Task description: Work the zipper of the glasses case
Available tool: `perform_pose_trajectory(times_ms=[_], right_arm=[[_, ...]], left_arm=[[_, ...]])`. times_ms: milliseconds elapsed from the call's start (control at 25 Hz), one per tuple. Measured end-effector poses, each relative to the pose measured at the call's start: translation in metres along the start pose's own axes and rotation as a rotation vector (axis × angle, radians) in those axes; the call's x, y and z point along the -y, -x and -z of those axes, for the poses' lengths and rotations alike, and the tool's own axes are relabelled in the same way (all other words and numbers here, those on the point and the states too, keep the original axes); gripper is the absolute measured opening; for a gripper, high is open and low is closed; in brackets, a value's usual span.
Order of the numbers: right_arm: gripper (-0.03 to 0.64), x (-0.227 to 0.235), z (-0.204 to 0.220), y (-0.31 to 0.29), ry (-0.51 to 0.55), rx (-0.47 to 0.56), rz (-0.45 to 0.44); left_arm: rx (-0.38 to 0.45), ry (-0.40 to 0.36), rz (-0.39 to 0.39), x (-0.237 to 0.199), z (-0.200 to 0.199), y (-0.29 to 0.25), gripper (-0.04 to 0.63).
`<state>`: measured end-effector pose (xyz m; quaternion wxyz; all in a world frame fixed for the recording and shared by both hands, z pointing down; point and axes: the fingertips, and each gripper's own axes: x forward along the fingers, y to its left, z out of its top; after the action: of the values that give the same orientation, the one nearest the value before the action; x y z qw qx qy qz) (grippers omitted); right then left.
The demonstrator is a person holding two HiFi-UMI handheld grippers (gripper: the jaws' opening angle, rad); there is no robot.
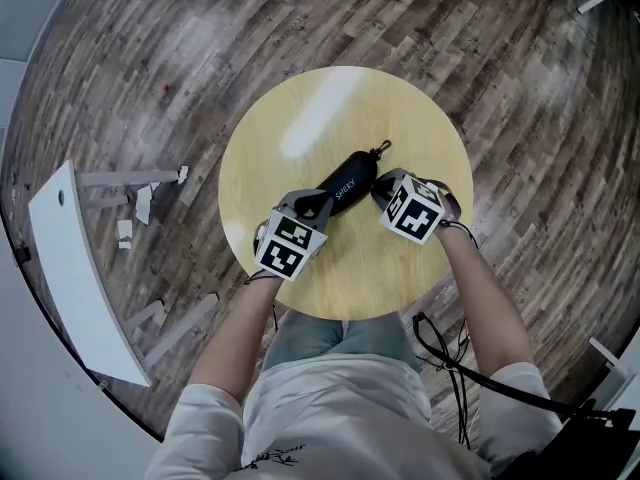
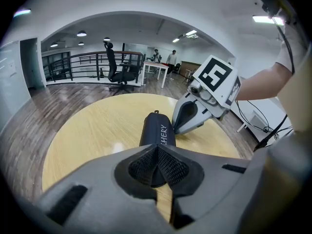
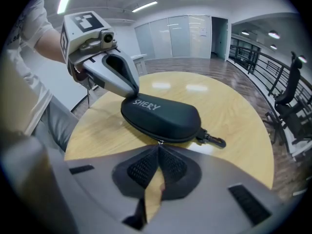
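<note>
Wooden and round, the one table (image 1: pixel 400 273) is carrying a single black glasses case (image 1: pixel 350 180), which is lying slantwise at its middle. At the case's near-left end, the left gripper (image 2: pixel 157 147) is pressing on it with its jaws clenched together, apparently pinning it against the pull. To the right, the right gripper (image 3: pixel 159 147) is pinching what looks like the zipper pull (image 3: pixel 160 141) at the seam. One snap clip (image 3: pixel 214 140) is trailing off the far end.

Office: swivel chair (image 2: pixel 117 69), glass partitions (image 3: pixel 170 38).
</note>
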<state>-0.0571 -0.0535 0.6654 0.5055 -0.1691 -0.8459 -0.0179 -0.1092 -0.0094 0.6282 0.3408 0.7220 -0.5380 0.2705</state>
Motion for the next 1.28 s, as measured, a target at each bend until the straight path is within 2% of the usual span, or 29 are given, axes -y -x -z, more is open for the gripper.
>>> perform_pose_trajectory(times_ms=[320, 400, 520, 680, 880, 1000, 1280], right_arm=[[0.000, -0.047, -0.016, -0.020, -0.037, 0.043, -0.041], [0.000, -0.046, -0.013, -0.018, -0.036, 0.044, -0.036], [0.000, -0.035, 0.001, -0.007, 0.015, 0.017, -0.001], [0.000, -0.009, 0.018, -0.001, 0.036, 0.006, 0.059], [0.000, -0.001, 0.036, 0.022, 0.021, 0.039, 0.036], [0.000, 0.000, 0.041, 0.025, 0.023, 0.029, 0.038], [0.000, -0.034, 0.053, 0.024, -0.032, 0.024, -0.008]], left_arm=[[-0.002, 0.014, 0.004, 0.001, 0.001, -0.001, 0.009], [0.002, 0.013, 0.009, 0.003, 0.000, 0.002, 0.009], [0.054, 0.009, 0.011, 0.003, -0.015, 0.006, 0.009], [0.065, -0.057, 0.070, 0.009, -0.038, -0.013, 0.009], [0.023, -0.128, 0.101, 0.038, -0.069, -0.056, 0.009], [0.020, -0.125, 0.133, 0.045, -0.071, -0.066, 0.008], [0.027, -0.130, 0.113, 0.046, -0.070, -0.068, 0.008]])
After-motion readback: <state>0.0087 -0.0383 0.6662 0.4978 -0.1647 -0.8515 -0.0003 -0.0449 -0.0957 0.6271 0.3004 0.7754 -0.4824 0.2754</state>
